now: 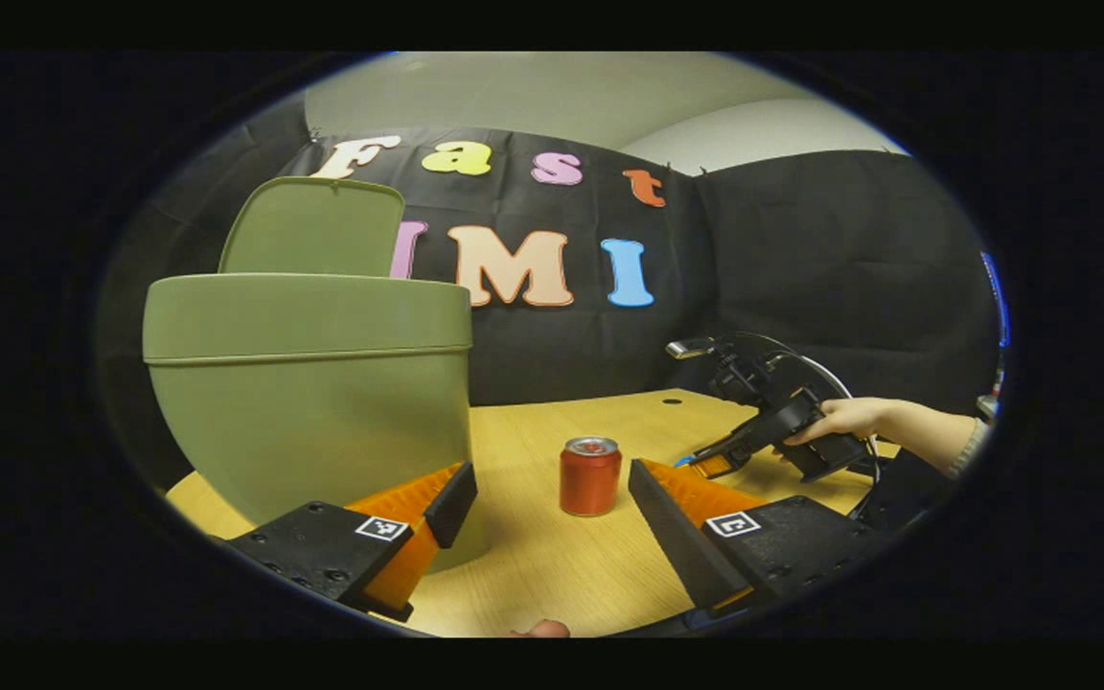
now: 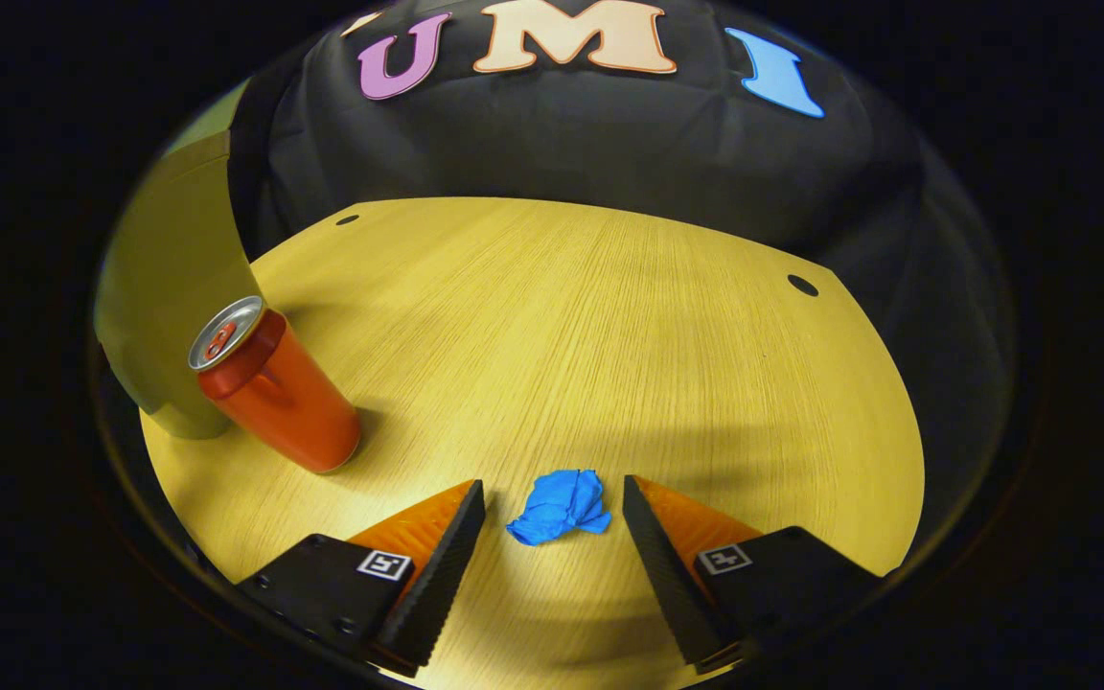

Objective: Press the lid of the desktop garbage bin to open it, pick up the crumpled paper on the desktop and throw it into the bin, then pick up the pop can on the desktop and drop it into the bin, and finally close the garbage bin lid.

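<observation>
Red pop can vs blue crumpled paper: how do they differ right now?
The red pop can is a smooth cylinder standing upright beside the green bin; the blue crumpled paper is a low wrinkled wad between the open right gripper fingers. Both rest on the wooden desktop.

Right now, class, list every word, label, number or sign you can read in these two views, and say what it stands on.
No readable words or numbers on any of the items.
On the pop can: plain red side, no print legible.
On the garbage bin: none.
On the crumpled paper: none.
The square marker tags on the left tongs and right tongs: coded patterns, not words.
</observation>
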